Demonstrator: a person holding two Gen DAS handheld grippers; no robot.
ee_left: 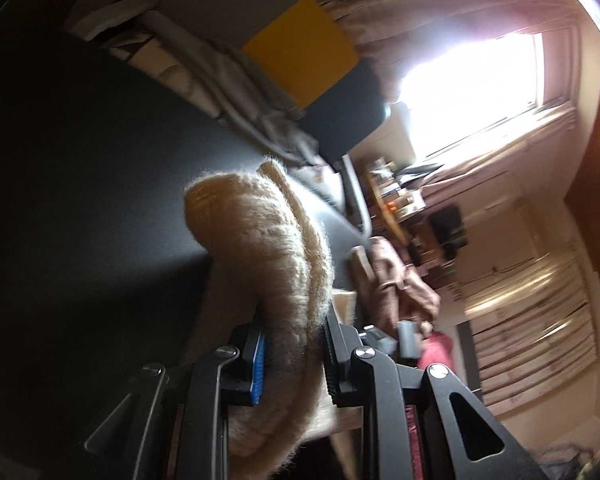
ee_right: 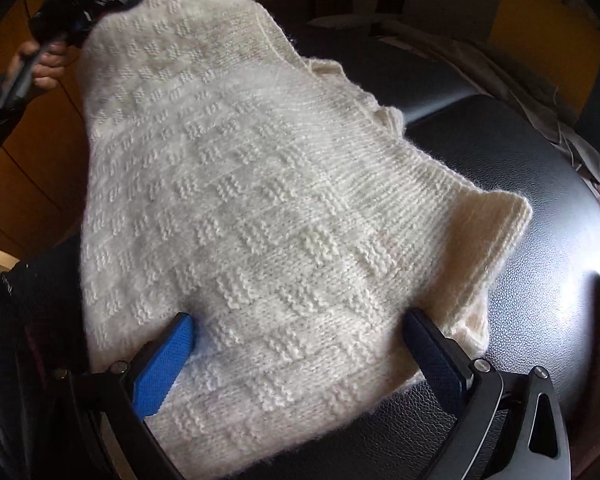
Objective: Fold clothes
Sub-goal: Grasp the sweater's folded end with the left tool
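Cream knitted sweater [ee_right: 236,208] spread over a black leather-like surface [ee_right: 520,184], reaching from the near edge up to the far left corner. Checker-like knit pattern across the body, ribbed band along the right side.

Right tongs [ee_right: 300,344] wide open, one blue pad [ee_right: 164,364] to the left and one dark pad [ee_right: 432,352] to the right, both lying against the near part of the sweater with the knit between them, not pinched. Nothing gripped there.

Left tongs [ee_left: 294,356] closed on a thick fold of the sweater [ee_left: 268,248], the knit bunched between the blue pad [ee_left: 259,364] and the black pad [ee_left: 332,360] and curving up away from them. Seen also from the right camera at the far upper left [ee_right: 112,0], at the corner of the sweater, with a hand [ee_right: 44,64] on the handle.

Behind, in the left camera: grey cloth [ee_left: 236,88] lying in a heap, a yellow panel [ee_left: 304,52] beside it, a bright window [ee_left: 472,96], brownish cloth [ee_left: 392,280] lower down. Much blur in this view, small things on the shelf not readable.
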